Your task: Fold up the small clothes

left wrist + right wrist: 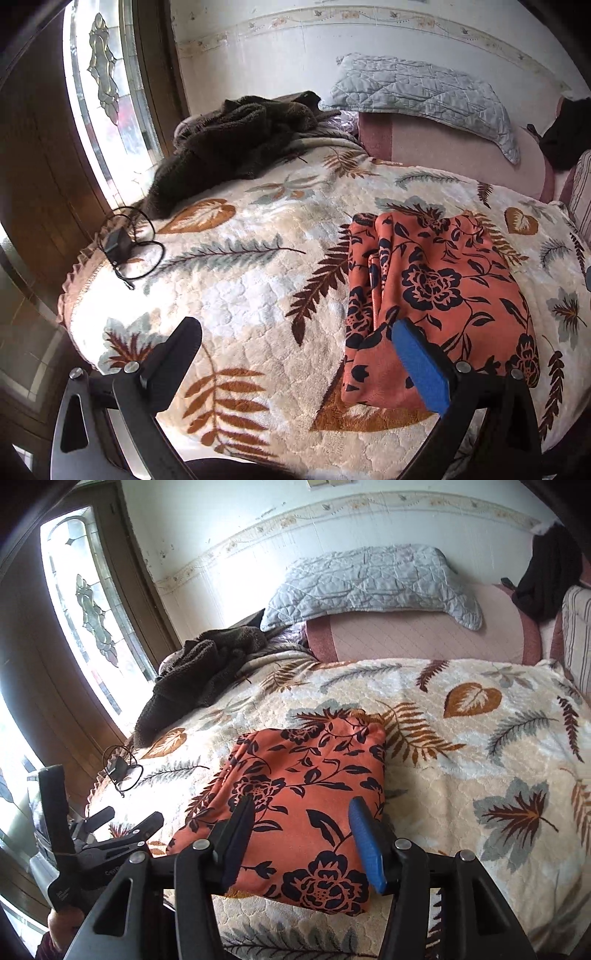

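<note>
An orange garment with black flowers [436,295] lies folded into a compact rectangle on the leaf-patterned blanket [240,295]. In the left wrist view my left gripper [299,328] is open and empty above the blanket, its blue-padded finger [421,365] over the garment's near left edge. In the right wrist view the garment [295,812] lies straight ahead. My right gripper [303,808] is open and empty, hovering over the garment's near half. The left gripper [122,827] shows at the lower left there.
A dark brown fleece [236,147] is heaped at the bed's far left by the window. A black charger with its cable [118,243] lies near the left edge. A grey quilted pillow [424,92] and pink bedding [424,631] lie at the back.
</note>
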### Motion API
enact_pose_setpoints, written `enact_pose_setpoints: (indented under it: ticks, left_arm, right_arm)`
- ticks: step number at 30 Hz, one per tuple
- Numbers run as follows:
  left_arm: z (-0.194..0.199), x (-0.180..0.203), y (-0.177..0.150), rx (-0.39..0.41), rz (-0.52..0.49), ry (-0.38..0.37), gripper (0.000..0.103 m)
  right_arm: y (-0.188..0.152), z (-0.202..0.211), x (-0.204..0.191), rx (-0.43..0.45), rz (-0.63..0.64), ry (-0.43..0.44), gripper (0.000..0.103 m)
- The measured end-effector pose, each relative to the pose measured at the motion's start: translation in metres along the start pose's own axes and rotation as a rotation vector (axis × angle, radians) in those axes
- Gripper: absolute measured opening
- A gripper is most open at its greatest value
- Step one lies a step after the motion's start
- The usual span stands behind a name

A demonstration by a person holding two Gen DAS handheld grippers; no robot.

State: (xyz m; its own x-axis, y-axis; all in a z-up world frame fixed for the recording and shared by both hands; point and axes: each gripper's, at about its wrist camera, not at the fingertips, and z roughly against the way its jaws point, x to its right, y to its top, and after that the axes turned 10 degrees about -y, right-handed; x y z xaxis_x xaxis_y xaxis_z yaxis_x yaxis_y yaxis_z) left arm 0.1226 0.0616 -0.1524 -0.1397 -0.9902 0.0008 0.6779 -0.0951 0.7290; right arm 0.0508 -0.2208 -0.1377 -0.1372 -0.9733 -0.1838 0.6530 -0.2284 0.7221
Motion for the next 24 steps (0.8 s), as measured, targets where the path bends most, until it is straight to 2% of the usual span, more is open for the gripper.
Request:
enact_pose_setpoints:
  ticks: [7,9,13,19,24]
  left_arm:
    - [0.092,0.009,0.029,0.174,-0.015,0.111,0.103]
    - [0.115,0.012,0.035,0.197,-0.011,0.123,0.103]
    - [0.157,0.018,0.04,0.242,0.006,0.062,0.103]
    - [0.214,0.034,0.043,0.316,0.013,0.029,0.103]
    - [0.246,0.044,0.046,0.357,0.0,0.012,0.103]
  right_arm:
    - [-0.004,0.058,-0.01,0.106,0.056,-0.064,0.058]
    - [-0.004,0.073,-0.01,0.133,0.063,-0.072,0.058]
    - [-0.005,0.104,-0.01,0.19,0.072,-0.067,0.058]
    - [-0.004,0.152,-0.007,0.287,0.063,-0.046,0.061]
    - [-0.005,0.181,-0.008,0.338,0.059,-0.054,0.064]
